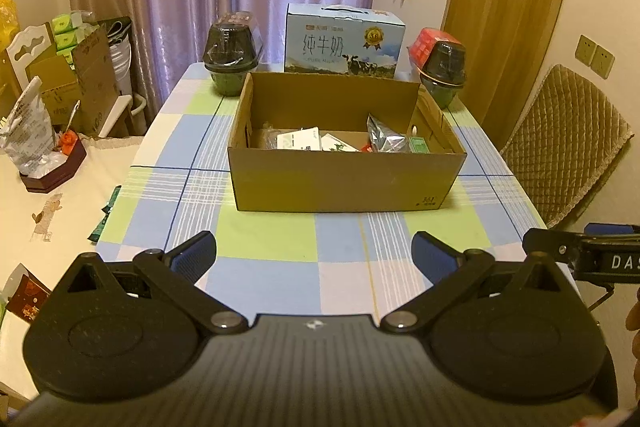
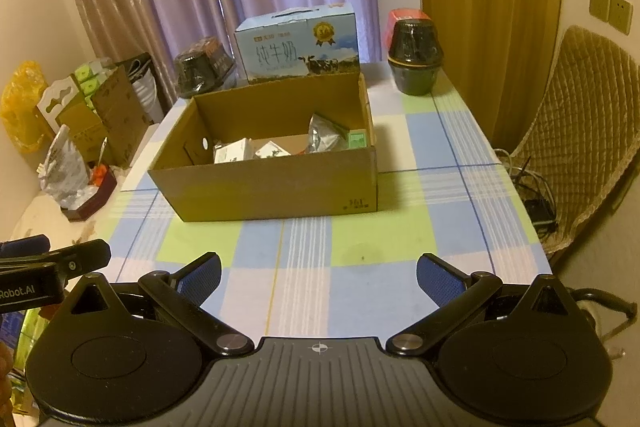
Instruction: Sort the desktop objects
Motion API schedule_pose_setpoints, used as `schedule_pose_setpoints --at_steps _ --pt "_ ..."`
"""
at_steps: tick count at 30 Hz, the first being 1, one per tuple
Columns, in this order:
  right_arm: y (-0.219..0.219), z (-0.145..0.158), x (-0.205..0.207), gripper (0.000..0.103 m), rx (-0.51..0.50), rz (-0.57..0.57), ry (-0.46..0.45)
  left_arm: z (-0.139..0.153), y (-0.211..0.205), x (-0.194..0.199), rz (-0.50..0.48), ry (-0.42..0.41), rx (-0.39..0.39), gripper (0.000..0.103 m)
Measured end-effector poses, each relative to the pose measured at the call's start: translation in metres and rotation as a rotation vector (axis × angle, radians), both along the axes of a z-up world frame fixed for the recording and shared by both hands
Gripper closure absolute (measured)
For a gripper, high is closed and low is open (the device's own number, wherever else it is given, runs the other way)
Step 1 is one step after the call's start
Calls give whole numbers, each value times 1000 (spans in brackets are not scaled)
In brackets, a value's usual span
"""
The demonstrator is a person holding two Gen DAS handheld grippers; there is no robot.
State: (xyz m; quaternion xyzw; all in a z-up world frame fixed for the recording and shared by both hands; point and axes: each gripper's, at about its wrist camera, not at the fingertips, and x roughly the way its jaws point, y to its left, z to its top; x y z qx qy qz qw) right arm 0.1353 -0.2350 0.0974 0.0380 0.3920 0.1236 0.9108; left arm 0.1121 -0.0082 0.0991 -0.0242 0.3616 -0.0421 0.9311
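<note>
An open brown cardboard box (image 1: 346, 183) stands on the checked cloth of the counter (image 1: 276, 247), holding white packets (image 1: 300, 139), a crinkled silver pouch (image 1: 386, 137) and a small green carton (image 1: 418, 143). Both the left tongs (image 1: 314, 255) and the right tongs (image 2: 318, 277) gape wide with nothing between their blue pads, hovering over the near end of the counter, well short of the box straight ahead.
</note>
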Motion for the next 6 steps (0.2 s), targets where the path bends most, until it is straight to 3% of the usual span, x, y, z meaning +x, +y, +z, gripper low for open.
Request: schedule_pose_setpoints --at_steps 6 --pt "-1 -4 0 2 -4 -3 5 -4 -1 -1 2 -6 -2 1"
